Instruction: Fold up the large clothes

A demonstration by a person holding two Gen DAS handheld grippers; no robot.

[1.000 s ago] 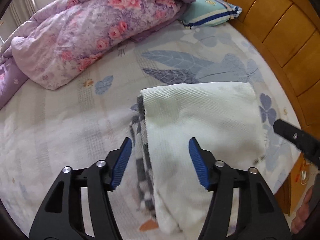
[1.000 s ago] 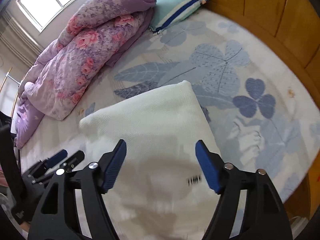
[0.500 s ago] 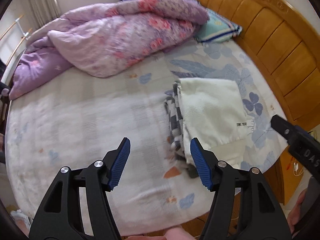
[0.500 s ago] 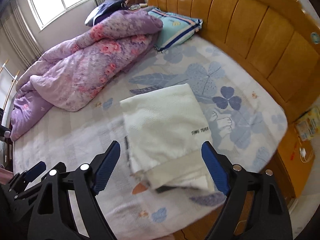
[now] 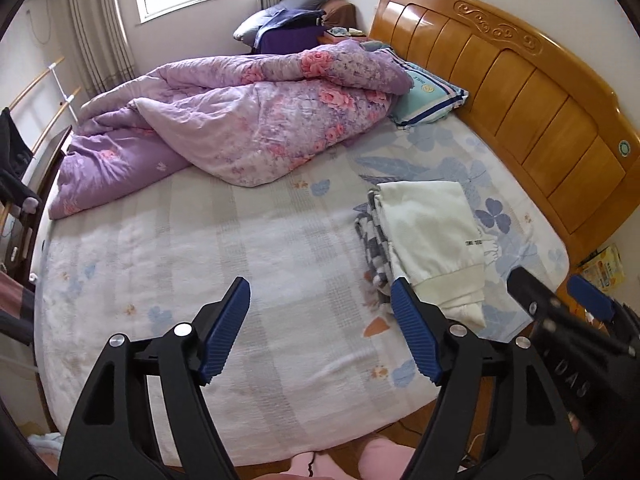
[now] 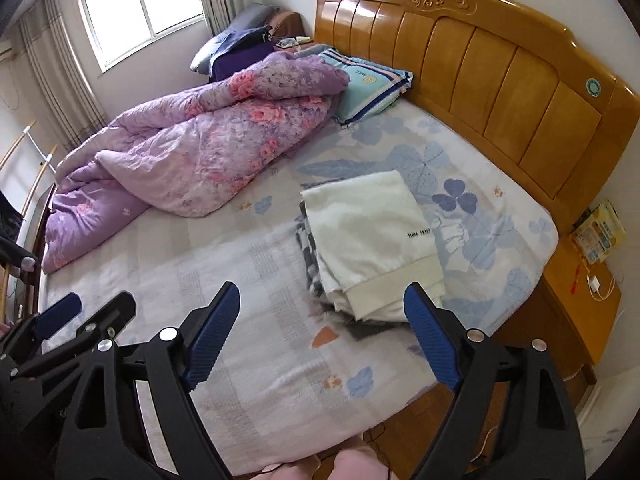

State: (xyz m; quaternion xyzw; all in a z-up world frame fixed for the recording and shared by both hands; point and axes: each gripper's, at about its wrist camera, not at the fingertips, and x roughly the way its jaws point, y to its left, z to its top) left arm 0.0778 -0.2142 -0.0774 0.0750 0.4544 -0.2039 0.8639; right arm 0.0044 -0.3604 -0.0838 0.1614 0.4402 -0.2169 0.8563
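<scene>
A folded white garment [image 5: 430, 236] [image 6: 372, 236] lies on the bed near the headboard, stacked on a folded grey checked garment [image 5: 372, 244] [image 6: 310, 248] whose edge shows at its left. My left gripper [image 5: 320, 332] is open and empty, held above the bed's near edge, well back from the stack. My right gripper [image 6: 320, 336] is open and empty, also back from the stack. Each gripper shows at the edge of the other's view.
A crumpled purple floral quilt [image 5: 240, 128] [image 6: 188, 152] covers the far left of the bed. A teal striped pillow [image 5: 430, 96] [image 6: 372, 84] lies by the wooden headboard [image 5: 520, 80] [image 6: 500, 92]. A wooden nightstand [image 6: 580, 292] stands to the right.
Both grippers have pulled back and up from the folded stack, so the whole bed now shows. The white garment stays folded on the checked one.
</scene>
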